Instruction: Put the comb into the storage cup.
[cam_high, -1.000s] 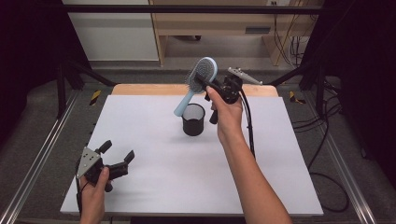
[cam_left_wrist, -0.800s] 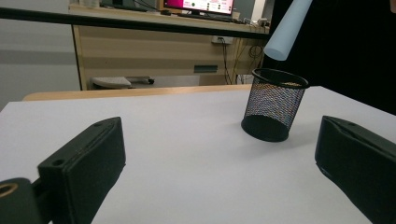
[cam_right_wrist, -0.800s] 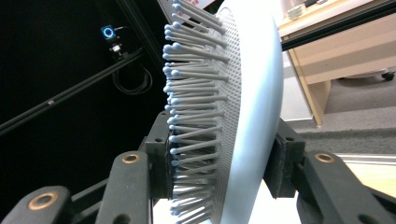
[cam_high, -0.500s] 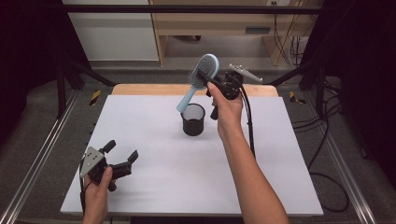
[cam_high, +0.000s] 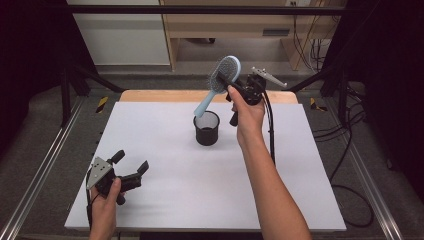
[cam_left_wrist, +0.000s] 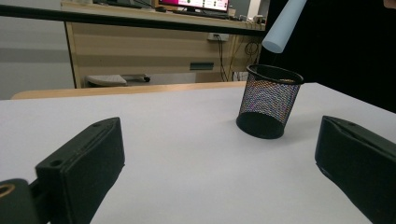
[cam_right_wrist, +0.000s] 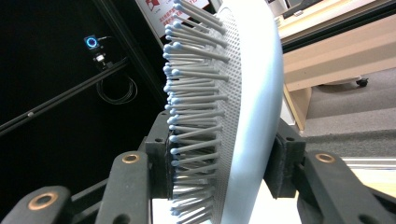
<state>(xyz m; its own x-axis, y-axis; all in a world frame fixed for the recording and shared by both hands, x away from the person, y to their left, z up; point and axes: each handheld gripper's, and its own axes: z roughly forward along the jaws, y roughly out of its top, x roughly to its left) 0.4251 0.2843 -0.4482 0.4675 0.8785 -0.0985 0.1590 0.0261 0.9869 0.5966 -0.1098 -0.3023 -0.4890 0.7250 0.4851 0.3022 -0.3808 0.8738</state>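
Holding the pale blue plastic hairbrush (cam_high: 221, 79) by its bristly head, the right gripper (cam_high: 235, 86) is clamped tight; its handle hangs below the jaws, probably just over the black mesh cup (cam_high: 206, 128), and could knock it over.

Bare table (cam_high: 165, 135) lies open around the mesh cup (cam_high: 206, 128), hairbrush (cam_high: 216, 85) slanting above its mouth.

No readable text anywhere. The red-and-white poster (cam_right_wrist: 156, 9) behind the hairbrush (cam_right_wrist: 243, 107) carries print too blurred to make out, and the distant monitor (cam_left_wrist: 194, 3) shows nothing legible.
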